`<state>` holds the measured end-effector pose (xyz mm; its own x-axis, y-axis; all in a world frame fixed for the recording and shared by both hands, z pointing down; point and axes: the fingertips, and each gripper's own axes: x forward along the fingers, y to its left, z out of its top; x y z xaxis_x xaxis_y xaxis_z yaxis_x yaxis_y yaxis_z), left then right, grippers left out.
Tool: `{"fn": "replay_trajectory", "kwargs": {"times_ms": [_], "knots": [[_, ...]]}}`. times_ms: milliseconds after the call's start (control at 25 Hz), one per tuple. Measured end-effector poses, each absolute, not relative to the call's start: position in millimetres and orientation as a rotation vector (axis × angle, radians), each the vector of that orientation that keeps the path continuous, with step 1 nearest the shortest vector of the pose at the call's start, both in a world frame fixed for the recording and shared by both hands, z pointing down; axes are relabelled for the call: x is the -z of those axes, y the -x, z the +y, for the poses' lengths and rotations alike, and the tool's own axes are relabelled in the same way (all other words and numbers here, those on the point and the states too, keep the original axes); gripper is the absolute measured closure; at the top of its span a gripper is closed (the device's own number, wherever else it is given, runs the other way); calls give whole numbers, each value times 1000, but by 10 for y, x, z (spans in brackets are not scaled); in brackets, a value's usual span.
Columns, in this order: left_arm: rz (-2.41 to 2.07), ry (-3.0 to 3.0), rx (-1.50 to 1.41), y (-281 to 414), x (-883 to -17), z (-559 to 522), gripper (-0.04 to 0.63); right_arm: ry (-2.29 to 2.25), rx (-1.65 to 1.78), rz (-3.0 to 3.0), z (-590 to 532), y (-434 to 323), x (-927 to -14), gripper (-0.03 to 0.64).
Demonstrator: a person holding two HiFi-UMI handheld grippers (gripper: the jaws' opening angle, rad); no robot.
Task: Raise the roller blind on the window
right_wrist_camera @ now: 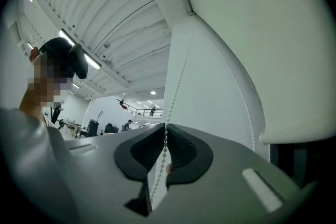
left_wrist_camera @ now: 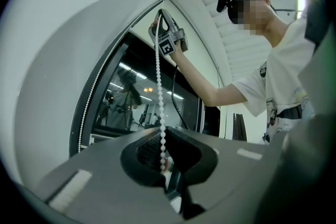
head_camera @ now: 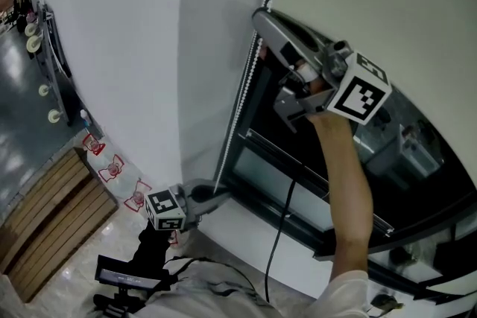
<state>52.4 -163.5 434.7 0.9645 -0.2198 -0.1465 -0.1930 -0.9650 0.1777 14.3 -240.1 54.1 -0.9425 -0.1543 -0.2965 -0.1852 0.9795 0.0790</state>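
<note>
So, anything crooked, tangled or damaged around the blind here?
Nothing stands out. The bead chain runs straight and untangled from the left gripper, shut on it low down, to the right gripper, shut on it higher up. What shows of the roller blind looks smooth and undamaged.

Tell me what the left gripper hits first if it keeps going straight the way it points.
The left gripper, shut on the bead chain, points at the dark window glass. Going straight on, it would probably meet that pane first, though how far off it lies is unclear.
</note>
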Motion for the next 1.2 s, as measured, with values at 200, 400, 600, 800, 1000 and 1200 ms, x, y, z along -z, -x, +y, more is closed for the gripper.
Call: {"fn": "replay_trajectory", "kwargs": {"times_ms": [200,400,600,800,1000,1200], "knots": [[-299,-2949,235,-540,-4376,-1606,597,243,-136,2842,-2341,-161,-628,603],[-299,-2934,241,-543,-4403,-1612,597,250,-155,2867,-2285,-168,-674,603],[-293,-2935,237,-560,-4397,-1599,597,262,-142,2893,-2256,-193,-843,604],[-284,-2940,239,-568,-4400,-1598,597,269,-108,2923,-2216,-174,-1159,603],[-289,-2947,250,-550,-4386,-1613,597,279,-20,2956,-2195,-156,-1617,604],[-287,-2949,238,-548,-4381,-1632,597,282,65,2990,-2135,-132,-2069,604]]}}
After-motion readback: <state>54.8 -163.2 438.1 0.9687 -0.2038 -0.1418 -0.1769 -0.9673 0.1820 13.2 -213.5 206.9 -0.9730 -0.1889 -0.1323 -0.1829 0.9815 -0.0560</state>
